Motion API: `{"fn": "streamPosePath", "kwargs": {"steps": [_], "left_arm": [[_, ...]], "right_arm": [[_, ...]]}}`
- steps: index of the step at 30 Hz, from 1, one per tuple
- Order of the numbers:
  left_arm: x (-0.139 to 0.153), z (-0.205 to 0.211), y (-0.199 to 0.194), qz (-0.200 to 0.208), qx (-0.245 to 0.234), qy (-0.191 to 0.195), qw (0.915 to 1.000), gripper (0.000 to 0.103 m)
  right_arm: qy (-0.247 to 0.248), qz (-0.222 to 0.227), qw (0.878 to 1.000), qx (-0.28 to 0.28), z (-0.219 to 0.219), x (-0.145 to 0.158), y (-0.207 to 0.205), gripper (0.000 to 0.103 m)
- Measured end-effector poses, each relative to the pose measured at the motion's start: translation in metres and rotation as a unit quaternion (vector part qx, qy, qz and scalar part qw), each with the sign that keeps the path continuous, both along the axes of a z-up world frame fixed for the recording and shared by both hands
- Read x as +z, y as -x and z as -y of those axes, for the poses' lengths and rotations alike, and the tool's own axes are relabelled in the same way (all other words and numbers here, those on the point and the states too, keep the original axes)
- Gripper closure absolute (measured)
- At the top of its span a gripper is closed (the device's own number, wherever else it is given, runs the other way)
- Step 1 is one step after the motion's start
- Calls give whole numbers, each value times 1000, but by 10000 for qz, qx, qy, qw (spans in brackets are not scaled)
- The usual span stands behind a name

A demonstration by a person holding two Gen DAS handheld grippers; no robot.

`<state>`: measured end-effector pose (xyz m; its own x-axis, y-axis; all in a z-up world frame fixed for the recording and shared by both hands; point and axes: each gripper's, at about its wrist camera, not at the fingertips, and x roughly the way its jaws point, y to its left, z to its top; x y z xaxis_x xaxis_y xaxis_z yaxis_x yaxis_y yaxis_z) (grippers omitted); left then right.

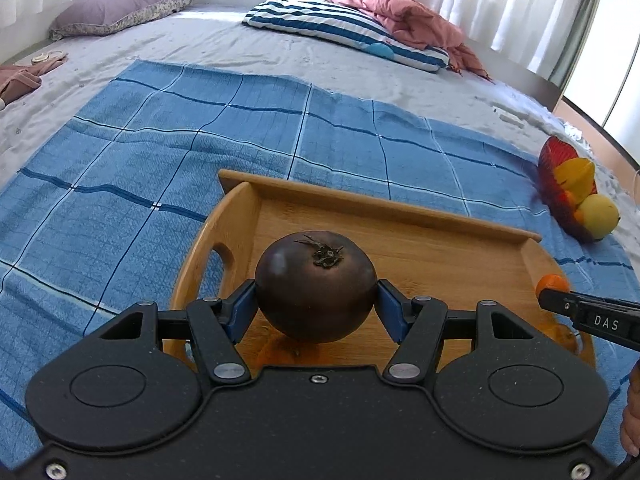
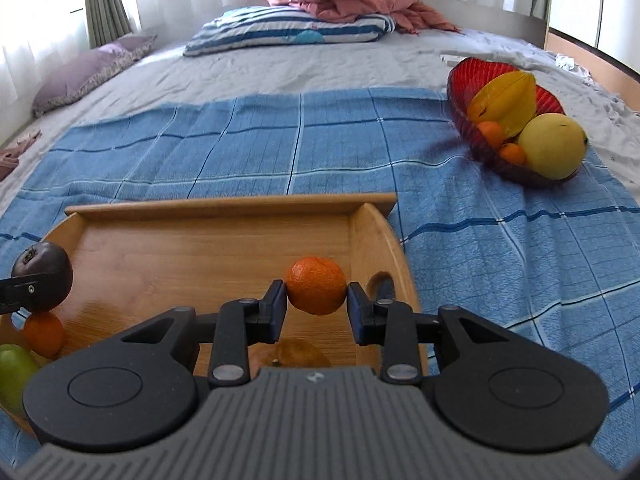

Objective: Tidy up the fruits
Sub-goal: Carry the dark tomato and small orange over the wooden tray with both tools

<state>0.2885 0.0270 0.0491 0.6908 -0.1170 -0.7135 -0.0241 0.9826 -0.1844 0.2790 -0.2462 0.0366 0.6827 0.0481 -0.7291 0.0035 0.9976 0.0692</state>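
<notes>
My left gripper is shut on a dark purple round fruit with a dried calyx, held above the wooden tray. My right gripper is shut on a small orange mandarin over the tray's right part. In the right wrist view the purple fruit shows at the left edge. Below it in the tray lie another mandarin and a green fruit. A brownish fruit sits under my right gripper, partly hidden.
A red bowl at the right on the blue checked cloth holds a star fruit, a yellow round fruit and two mandarins. Striped pillow, pink blanket and purple pillow lie at the far end of the bed.
</notes>
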Motion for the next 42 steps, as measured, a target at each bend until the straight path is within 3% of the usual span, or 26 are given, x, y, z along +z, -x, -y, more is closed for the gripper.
{"fn": "streamPosePath", "kwargs": {"steps": [11,27,35,39,42], "left_arm": [[-10,1,-10,-81,50,-44,9999,42],[-18,0,-12,-106,52,-52,9999,42],[-18,1,-12,-98,19,-83,9999,41],[-17,1,-11,-129,23,-81,9999,41],[-15,2,-10,-129,-44,-158,9998,37]], "right_arm": [[173,-238,9994,169,-8,-13,-14,66],[184,-169,9995,191,-9,-13,-12,65],[102,-176,9997,151,-7,-14,-12,54],[100,-180,9997,141,-7,-14,-12,54],[53,-174,9997,139,-6,-13,-11,41]]}}
